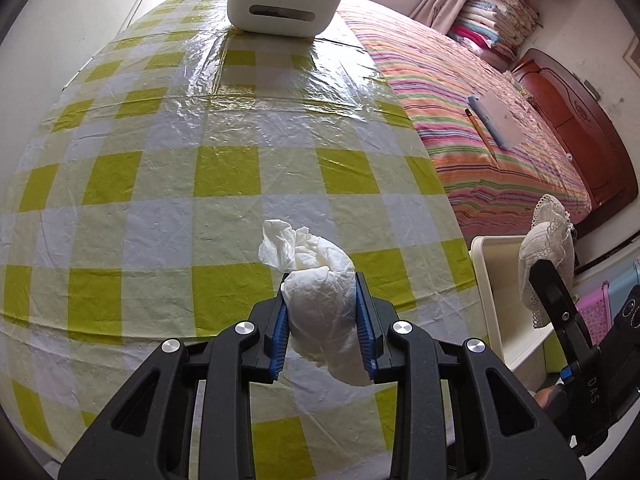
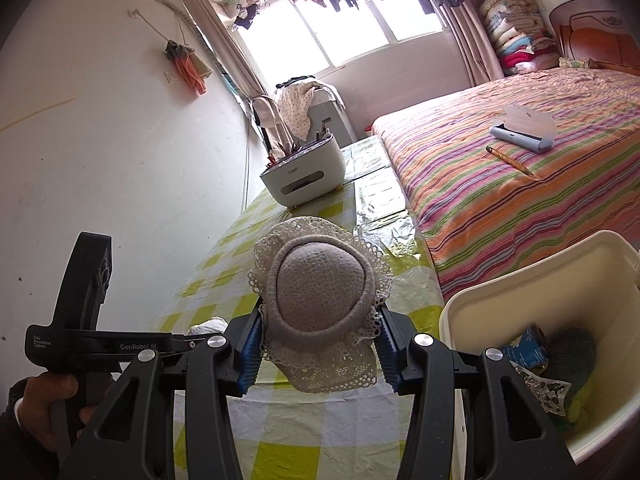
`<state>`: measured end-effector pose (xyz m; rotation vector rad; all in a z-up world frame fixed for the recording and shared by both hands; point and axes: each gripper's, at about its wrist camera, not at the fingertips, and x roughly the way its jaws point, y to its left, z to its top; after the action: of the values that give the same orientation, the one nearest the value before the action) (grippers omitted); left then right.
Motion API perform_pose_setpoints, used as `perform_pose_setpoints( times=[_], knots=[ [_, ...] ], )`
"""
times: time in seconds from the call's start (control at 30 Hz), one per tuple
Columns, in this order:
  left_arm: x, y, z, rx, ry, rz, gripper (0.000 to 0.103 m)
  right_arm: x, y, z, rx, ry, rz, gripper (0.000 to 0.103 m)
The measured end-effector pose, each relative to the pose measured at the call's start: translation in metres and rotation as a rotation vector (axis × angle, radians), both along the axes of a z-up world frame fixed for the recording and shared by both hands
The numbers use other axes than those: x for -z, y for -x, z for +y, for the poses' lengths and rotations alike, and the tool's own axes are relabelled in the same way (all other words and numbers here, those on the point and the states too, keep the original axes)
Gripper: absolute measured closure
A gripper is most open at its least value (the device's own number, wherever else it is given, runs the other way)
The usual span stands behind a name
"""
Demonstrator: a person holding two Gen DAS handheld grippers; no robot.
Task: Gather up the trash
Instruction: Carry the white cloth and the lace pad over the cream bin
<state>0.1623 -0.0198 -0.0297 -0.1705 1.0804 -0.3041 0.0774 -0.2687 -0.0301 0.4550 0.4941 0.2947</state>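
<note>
Closest in, the left gripper is clenched on one crumpled white tissue, its blue pads pressing the wad from both sides above the near end of the table, which wears a green-and-white checked cloth under clear plastic. Just right of the table, the right gripper is clamped on one small grey knitted cap with a lace brim, crown facing the camera, held over the table's near right edge. A hand grips the left tool's handle at the table's near left side. Right of the table's near corner stands one cream plastic bin, open at the top; inside it lie a blue-labelled can, a torn patterned wrapper, something dark green and something yellow-green that I cannot make out further. Nothing lies between either gripper and the bin's mouth. At the table's far end sits one white organizer box with pens and small tools sticking up from its top. Right of the table runs the bed with a striped cover, and on it one pencil and one grey-blue roller-like thing with a sheet.
</note>
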Motion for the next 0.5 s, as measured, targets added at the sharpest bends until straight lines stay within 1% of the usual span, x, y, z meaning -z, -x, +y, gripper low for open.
perform_pose_setpoints(
  times=[0.13, 0.27, 0.5],
  knots=[
    [-0.006, 0.005, -0.012, 0.019, 0.023, -0.029, 0.075, 0.000, 0.001, -0.010, 0.018, -0.035, -0.002, 0.057],
    [-0.010, 0.014, -0.020, 0.043, 0.039, -0.054, 0.074, 0.000, 0.005, -0.017, 0.041, -0.038, -0.005, 0.057],
    [-0.005, 0.024, -0.036, 0.097, 0.051, -0.048, 0.074, 0.002, 0.010, -0.039, 0.099, -0.057, -0.009, 0.057]
  ],
)
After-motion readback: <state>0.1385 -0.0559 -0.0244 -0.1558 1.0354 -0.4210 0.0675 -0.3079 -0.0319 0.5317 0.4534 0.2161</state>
